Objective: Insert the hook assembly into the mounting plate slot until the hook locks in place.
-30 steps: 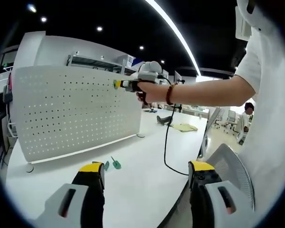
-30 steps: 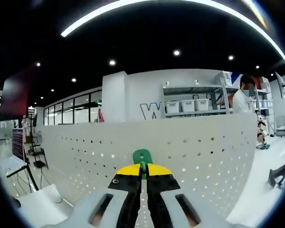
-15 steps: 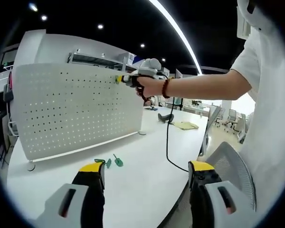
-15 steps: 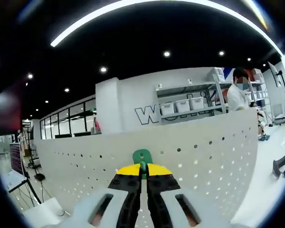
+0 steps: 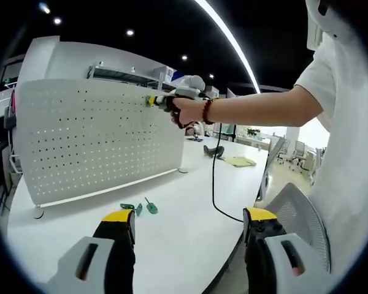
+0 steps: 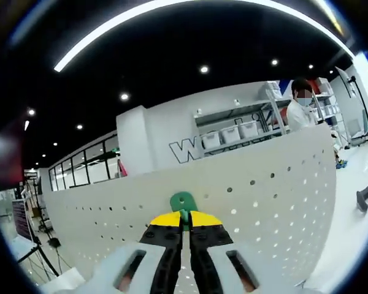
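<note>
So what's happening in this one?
A person is fitting a green hook onto a white perforated board standing on a white table. The right gripper is shut on the hook, held up near the board's top edge; whether it has entered a hole is unclear. The left gripper hangs open over the table, where more green hooks lie.

green hook (image 6: 183, 201) mostly hidden between jaws, perhaps touching pegboard (image 6: 251, 208)
</note>
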Demonstrator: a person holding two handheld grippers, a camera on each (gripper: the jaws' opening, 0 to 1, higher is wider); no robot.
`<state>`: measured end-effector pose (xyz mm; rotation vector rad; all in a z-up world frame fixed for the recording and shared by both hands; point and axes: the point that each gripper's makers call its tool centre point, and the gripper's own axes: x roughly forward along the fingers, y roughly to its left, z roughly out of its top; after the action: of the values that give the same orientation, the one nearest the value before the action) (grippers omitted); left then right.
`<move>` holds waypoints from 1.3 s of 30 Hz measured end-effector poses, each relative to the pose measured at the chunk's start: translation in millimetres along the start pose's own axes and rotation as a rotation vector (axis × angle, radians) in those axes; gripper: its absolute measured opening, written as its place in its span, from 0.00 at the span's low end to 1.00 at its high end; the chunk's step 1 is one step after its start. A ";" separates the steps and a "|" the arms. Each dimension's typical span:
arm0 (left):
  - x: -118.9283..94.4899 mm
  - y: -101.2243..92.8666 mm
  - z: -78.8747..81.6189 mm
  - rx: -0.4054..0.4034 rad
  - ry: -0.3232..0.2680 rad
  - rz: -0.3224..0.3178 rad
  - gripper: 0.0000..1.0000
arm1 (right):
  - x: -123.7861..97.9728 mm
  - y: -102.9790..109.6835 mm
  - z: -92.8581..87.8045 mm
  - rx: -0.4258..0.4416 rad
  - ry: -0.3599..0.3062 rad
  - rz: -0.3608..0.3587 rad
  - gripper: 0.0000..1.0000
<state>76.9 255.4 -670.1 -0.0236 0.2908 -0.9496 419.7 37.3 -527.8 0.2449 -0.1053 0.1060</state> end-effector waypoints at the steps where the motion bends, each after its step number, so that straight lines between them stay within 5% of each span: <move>1: -0.6 0.2 0.0 -0.003 -0.002 0.001 0.74 | 0.4 1.0 -1.4 0.008 0.001 -0.002 0.01; 6: -1.6 1.7 -1.0 -0.007 0.000 0.007 0.74 | 0.9 1.8 -3.5 0.028 -0.013 -0.030 0.02; 16: -3.6 3.6 -1.7 -0.013 -0.005 0.015 0.74 | 2.0 3.0 -5.9 -0.101 -0.018 -0.056 0.02; 39: -3.4 3.2 6.8 0.014 -0.026 -0.036 0.74 | -27.0 13.2 -19.7 -0.120 0.081 -0.006 0.10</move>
<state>79.4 259.2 -663.2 -0.0282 0.2606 -0.9863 393.3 52.5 -546.9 0.1205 -0.0301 0.1030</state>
